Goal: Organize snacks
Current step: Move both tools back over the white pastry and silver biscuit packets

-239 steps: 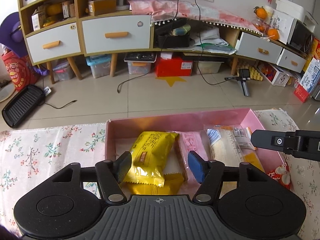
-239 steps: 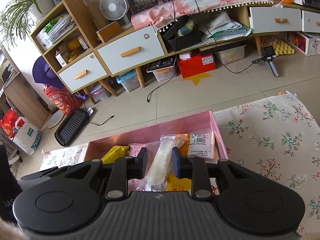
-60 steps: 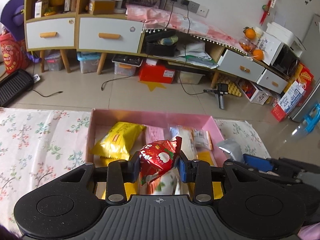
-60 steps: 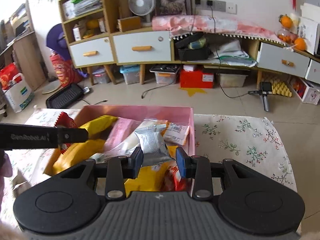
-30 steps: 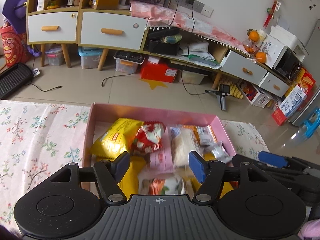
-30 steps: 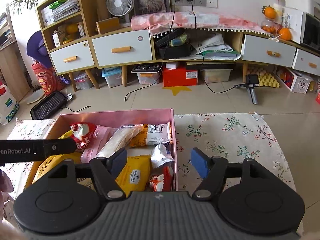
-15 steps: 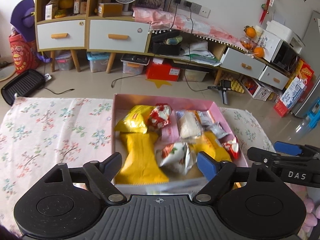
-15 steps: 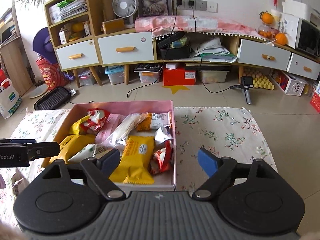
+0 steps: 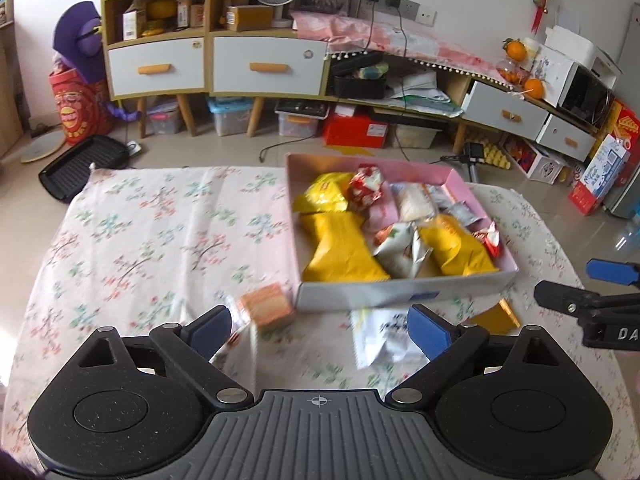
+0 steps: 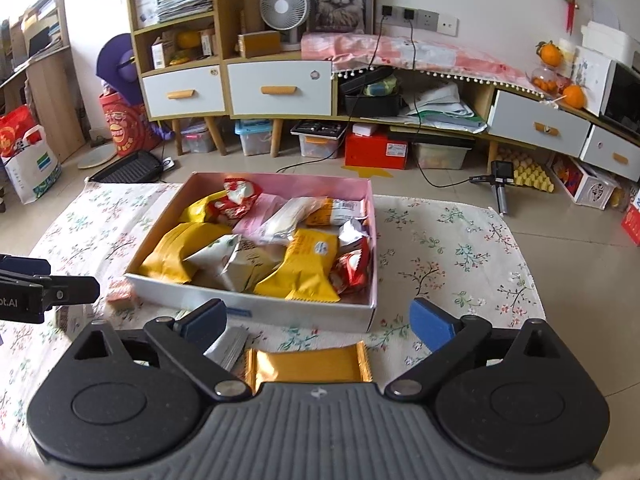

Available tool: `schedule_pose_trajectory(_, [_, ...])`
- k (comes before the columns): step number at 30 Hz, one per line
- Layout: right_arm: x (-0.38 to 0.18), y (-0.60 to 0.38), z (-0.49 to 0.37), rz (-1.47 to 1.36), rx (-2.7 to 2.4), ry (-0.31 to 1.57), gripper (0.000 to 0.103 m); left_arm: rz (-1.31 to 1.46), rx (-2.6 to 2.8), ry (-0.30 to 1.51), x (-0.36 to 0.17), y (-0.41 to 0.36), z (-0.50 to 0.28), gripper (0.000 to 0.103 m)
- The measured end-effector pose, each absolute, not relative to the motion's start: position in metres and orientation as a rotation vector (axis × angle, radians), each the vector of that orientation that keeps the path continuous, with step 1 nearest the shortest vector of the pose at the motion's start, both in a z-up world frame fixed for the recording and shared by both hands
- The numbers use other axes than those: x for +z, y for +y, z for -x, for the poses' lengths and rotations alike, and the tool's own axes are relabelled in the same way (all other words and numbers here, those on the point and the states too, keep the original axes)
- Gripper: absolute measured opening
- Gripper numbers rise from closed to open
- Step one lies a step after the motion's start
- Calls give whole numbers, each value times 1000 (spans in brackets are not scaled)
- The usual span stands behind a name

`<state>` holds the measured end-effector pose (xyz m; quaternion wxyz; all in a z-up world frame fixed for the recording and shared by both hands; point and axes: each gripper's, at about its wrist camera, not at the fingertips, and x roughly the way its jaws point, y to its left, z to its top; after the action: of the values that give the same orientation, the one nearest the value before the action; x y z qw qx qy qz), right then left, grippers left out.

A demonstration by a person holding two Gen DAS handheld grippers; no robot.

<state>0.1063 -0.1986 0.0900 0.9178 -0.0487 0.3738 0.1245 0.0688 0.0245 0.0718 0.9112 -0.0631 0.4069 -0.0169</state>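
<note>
**Both grippers empty, pulled back from the box**

Both the left gripper [image 9: 320,330] and right gripper [image 10: 320,324] have let go and retreated, fingers spread wide. Dropped snacks now fill the pink cardboard box [image 10: 256,312]. Nearer than the box, an orange packet [image 9: 266,306], white pouch [image 9: 380,336] and gold foil bar [image 10: 308,366] remain on the floral-clothed bench [image 9: 160,240].

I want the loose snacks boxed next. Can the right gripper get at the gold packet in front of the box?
Probably yes. The right gripper is open, and the gold packet lies flat on the cloth just below its fingers, outside the box, with nothing on top. A silver packet lies close at its left.
</note>
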Motion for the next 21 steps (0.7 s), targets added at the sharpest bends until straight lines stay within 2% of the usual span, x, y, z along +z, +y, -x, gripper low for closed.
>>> schedule_pose_trajectory(14, [66,-182,-74,141,346,789,103,211,102,824,31,66,-30,100])
schedule_pose_trajectory(21, [51,-168,-64,246,440,771,103,118,74,802,11,71,-24,100])
